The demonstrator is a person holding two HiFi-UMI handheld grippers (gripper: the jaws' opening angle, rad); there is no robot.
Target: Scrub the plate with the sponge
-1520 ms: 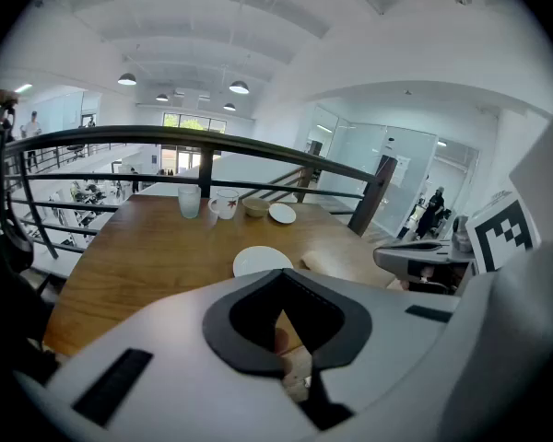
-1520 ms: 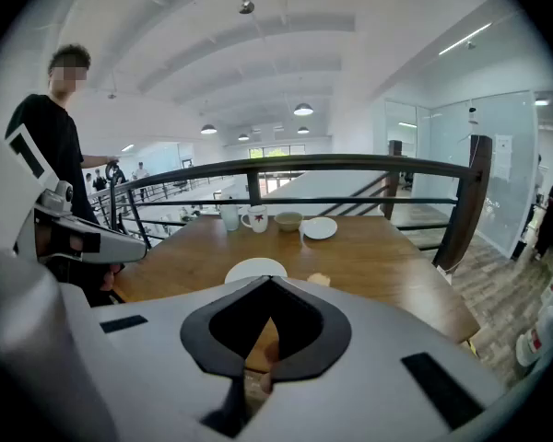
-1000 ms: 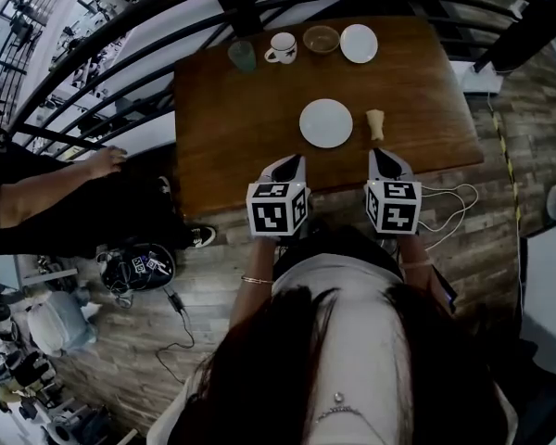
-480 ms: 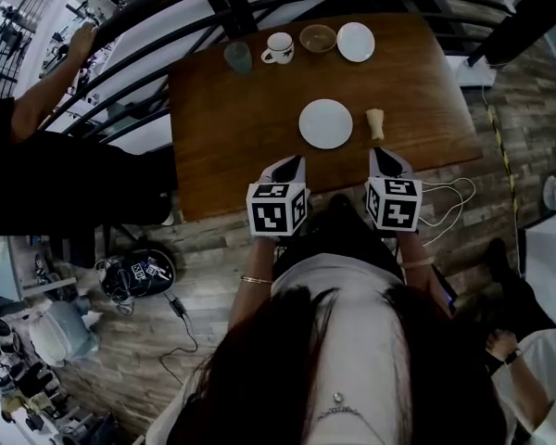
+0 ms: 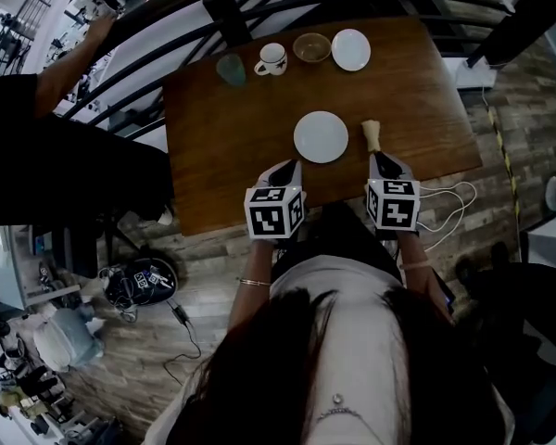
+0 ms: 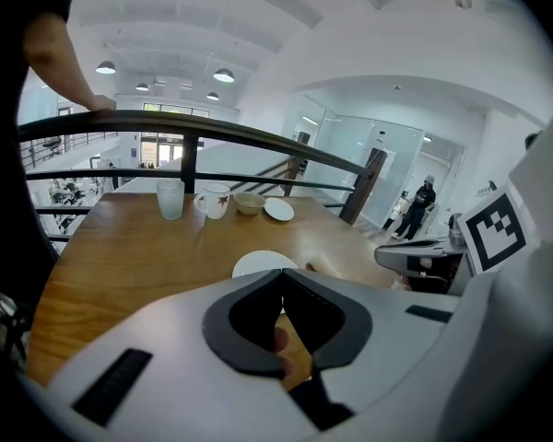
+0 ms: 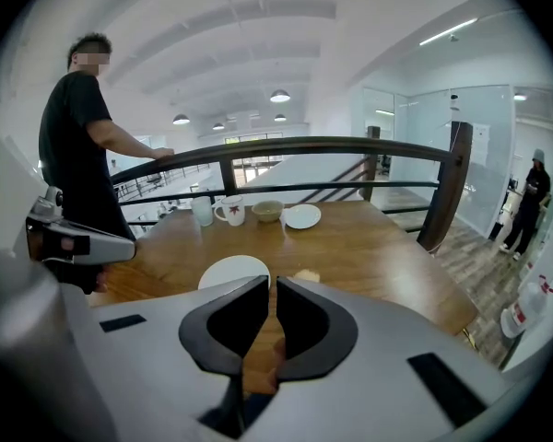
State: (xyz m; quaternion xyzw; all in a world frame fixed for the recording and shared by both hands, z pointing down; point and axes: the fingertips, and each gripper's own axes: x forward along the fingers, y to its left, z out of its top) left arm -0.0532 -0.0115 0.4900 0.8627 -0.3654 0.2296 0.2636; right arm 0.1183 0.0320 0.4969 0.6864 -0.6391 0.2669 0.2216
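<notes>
Wooden counter [image 5: 222, 146] lies closer now, since we have edged both hands forward. Our left claw [image 5: 291, 164] and right claw [image 5: 379, 157] are closed and empty. Just ahead waits the plate [image 5: 321, 136], with the sponge [image 5: 372, 134] beside it, not yet picked up.

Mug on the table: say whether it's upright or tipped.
Upright: the mug stands on its base, rim on top, handle out to the side, in the right gripper view.

L gripper [image 5: 288, 166], R gripper [image 5: 380, 159]: jaws together
</notes>
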